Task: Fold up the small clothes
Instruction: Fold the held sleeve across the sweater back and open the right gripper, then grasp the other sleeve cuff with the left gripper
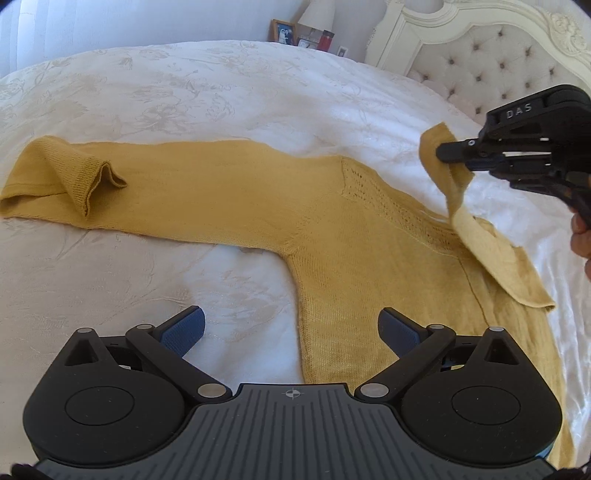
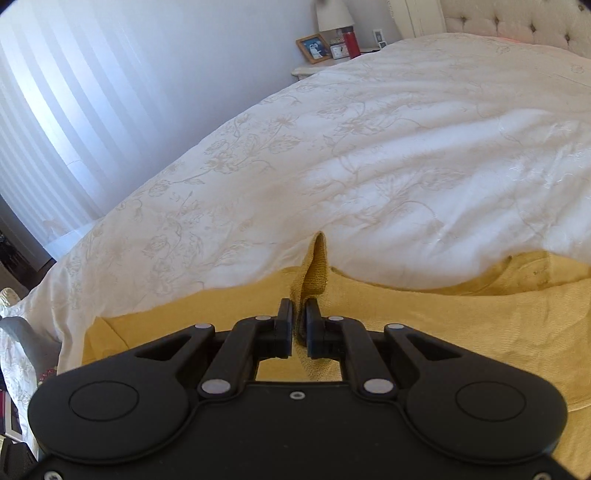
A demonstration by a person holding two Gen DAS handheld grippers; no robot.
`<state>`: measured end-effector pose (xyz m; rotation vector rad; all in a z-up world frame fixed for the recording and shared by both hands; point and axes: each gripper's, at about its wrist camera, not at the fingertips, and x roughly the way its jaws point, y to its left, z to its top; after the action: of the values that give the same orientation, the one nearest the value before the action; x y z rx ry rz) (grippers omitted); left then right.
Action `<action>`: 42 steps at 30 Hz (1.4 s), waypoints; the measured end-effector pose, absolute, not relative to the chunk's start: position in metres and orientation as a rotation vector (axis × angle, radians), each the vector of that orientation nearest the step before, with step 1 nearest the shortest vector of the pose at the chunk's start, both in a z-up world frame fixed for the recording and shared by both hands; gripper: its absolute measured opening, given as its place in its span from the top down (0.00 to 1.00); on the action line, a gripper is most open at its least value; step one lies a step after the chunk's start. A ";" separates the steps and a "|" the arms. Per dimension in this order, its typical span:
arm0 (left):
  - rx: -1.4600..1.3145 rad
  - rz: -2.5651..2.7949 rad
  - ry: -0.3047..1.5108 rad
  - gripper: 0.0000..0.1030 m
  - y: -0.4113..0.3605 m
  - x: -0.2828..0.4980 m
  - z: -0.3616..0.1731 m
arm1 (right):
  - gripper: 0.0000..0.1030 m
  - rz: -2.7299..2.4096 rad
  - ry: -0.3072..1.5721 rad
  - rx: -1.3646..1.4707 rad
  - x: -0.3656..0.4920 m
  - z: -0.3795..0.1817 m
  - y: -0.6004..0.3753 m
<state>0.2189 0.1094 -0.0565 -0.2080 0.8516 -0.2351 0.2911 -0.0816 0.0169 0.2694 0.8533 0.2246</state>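
A mustard-yellow knitted sweater point(image 1: 369, 236) lies spread on the white bedspread point(image 1: 184, 85), one sleeve stretched to the left with its cuff point(image 1: 85, 177) flipped over. My left gripper point(image 1: 291, 328) hovers open just above the sweater's lower side edge, nothing between its blue pads point(image 1: 184, 330). At the right, my right gripper point(image 1: 445, 151) is shut on a pinch of the yellow knit near the neckline and holds it lifted off the bed. In the right wrist view the pinched fold point(image 2: 314, 273) stands up between the shut fingers of the right gripper point(image 2: 298, 314).
A tufted cream headboard point(image 1: 495, 62) rises at the far right. Beyond the bed, a nightstand carries a framed photo point(image 1: 283, 32), a lamp point(image 1: 317, 14) and a red bottle point(image 1: 326, 40). Striped curtains point(image 2: 55, 110) hang past the bed's far edge. A hand point(image 1: 581, 236) shows at the right border.
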 end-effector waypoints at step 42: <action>0.003 0.075 0.604 0.02 0.195 0.249 -0.048 | 0.14 0.154 0.911 0.030 0.248 -0.067 -0.068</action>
<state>0.2492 0.1948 -0.0480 0.0031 0.6042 0.0750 0.2483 -0.0676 -0.0667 0.0296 0.9108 0.1543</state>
